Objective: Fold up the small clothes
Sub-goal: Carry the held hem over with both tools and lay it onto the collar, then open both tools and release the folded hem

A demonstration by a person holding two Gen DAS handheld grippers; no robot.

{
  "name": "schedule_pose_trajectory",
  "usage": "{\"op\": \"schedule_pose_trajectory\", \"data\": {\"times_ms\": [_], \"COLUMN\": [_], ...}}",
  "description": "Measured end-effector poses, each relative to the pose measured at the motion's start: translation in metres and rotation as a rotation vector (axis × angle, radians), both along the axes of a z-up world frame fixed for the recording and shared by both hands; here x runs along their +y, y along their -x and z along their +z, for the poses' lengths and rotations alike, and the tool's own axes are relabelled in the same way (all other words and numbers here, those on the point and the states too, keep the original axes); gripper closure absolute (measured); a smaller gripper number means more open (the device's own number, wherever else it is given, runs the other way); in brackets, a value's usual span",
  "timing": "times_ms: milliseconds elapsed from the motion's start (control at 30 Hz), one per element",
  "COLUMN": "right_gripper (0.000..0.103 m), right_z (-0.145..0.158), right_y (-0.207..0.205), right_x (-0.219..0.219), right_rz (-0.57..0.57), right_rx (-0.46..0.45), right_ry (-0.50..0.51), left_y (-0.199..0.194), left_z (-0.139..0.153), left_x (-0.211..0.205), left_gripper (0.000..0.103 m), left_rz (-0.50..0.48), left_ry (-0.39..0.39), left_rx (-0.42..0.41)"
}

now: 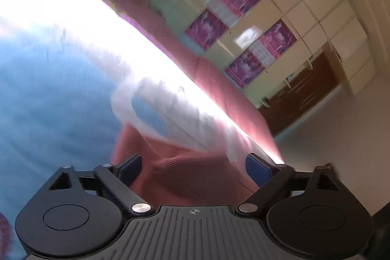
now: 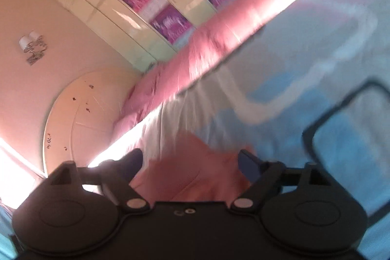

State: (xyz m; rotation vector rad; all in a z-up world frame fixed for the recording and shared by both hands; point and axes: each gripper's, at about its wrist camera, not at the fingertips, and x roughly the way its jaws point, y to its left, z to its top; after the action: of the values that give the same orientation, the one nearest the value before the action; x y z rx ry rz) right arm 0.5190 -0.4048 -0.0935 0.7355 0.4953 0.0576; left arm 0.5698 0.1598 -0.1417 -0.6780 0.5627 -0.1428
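Observation:
A small pink knitted garment (image 1: pixel 185 177) lies on a blue and white bedsheet (image 1: pixel 48 99). My left gripper (image 1: pixel 195 167) is open, its blue-padded fingers (image 1: pixel 257 168) standing either side of the pink fabric without pinching it. In the right wrist view the same pink garment (image 2: pixel 192 174) lies between the wide-apart fingers of my right gripper (image 2: pixel 192 162), which is open too. Both views are tilted and blurred, so the garment's outline is unclear.
A pink duvet (image 1: pixel 231 89) runs along the bed beyond the sheet; it also shows in the right wrist view (image 2: pixel 219 40). A cream wardrobe with purple panels (image 1: pixel 243 23) fills the far wall. A curved headboard (image 2: pixel 80 118) stands at left.

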Motion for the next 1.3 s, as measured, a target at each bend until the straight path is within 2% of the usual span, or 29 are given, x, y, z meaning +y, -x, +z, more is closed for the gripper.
{"op": "schedule_pose_trajectory", "data": {"times_ms": [67,100,200,267,300,367,400,433,467,500,533,600,700,767,867,967,1000,1033,1067,1100,1167,1233,1300], "right_gripper": [0.057,0.061,0.061,0.056,0.056,0.06,0.065,0.082,0.094,0.095,0.095,0.095,0.095,0.095,0.095,0.09,0.084,0.064,0.045,0.044,0.062,0.076,0.08], "right_z": [-0.001,0.0,0.001,0.002,0.002,0.002,0.001,0.0,-0.001,-0.001,0.006,0.018,0.011,0.009,0.001,-0.011,-0.011,-0.007,-0.002,0.007,0.019,0.015,0.003], "right_y": [-0.004,-0.005,-0.013,-0.019,-0.023,-0.028,-0.031,-0.033,-0.036,-0.036,-0.027,-0.008,-0.017,-0.02,-0.029,-0.034,-0.033,-0.032,-0.027,-0.019,-0.018,-0.034,-0.046], "right_x": [-0.003,-0.002,0.006,0.016,0.021,0.031,0.037,0.041,0.046,0.052,0.056,0.049,0.053,0.058,0.057,0.059,0.06,0.06,0.063,0.067,0.091,0.14,0.183], "right_rz": [0.021,0.035,0.077,0.093,0.106,0.148,0.173,0.199,0.219,0.231,0.192,0.117,0.118,0.129,0.119,0.119,0.112,0.091,0.048,0.031,0.112,0.253,0.376], "right_rx": [0.017,0.025,0.058,0.072,0.079,0.087,0.091,0.096,0.111,0.112,0.05,-0.069,-0.007,0.001,0.048,0.101,0.104,0.107,0.103,0.067,0.001,0.024,0.034], "right_ry": [0.017,0.045,0.161,0.244,0.291,0.38,0.415,0.44,0.475,0.517,0.564,0.517,0.563,0.582,0.558,0.566,0.567,0.567,0.591,0.611,0.619,0.668,0.697], "left_y": [-0.003,-0.007,-0.024,-0.028,-0.033,-0.04,-0.039,-0.038,-0.033,-0.024,-0.014,-0.006,-0.011,-0.016,-0.029,-0.04,-0.038,-0.033,-0.025,-0.016,-0.011,-0.012,-0.013], "left_z": [0.005,0.007,0.008,0.006,0.005,0.004,0.004,0.006,0.009,0.014,0.021,0.025,0.02,0.016,-0.001,-0.009,-0.007,-0.002,0.006,0.014,0.022,0.02,0.012], "left_x": [0.001,-0.003,-0.017,-0.027,-0.034,-0.043,-0.046,-0.047,-0.043,-0.038,-0.033,-0.031,-0.028,-0.03,-0.03,-0.036,-0.036,-0.035,-0.038,-0.048,-0.082,-0.128,-0.161], "left_gripper": [0.012,0.013,0.013,0.019,0.03,0.041,0.055,0.091,0.097,0.098,0.098,0.098,0.098,0.098,0.097,0.092,0.085,0.067,0.056,0.04,0.039,0.039,0.039], "left_rz": [-0.025,-0.05,-0.144,-0.196,-0.212,-0.208,-0.208,-0.204,-0.185,-0.145,-0.103,-0.064,-0.063,-0.066,-0.082,-0.092,-0.087,-0.074,-0.062,-0.063,-0.169,-0.299,-0.408], "left_ry": [-0.05,-0.116,-0.251,-0.353,-0.409,-0.476,-0.497,-0.506,-0.489,-0.452,-0.438,-0.458,-0.437,-0.448,-0.445,-0.469,-0.471,-0.468,-0.479,-0.489,-0.468,-0.476,-0.437], "left_rx": [-0.007,0.001,0.058,0.089,0.106,0.125,0.123,0.121,0.101,0.038,-0.022,-0.051,-0.014,0.003,0.078,0.078,0.079,0.079,0.063,0.017,-0.016,-0.025,-0.009]}}
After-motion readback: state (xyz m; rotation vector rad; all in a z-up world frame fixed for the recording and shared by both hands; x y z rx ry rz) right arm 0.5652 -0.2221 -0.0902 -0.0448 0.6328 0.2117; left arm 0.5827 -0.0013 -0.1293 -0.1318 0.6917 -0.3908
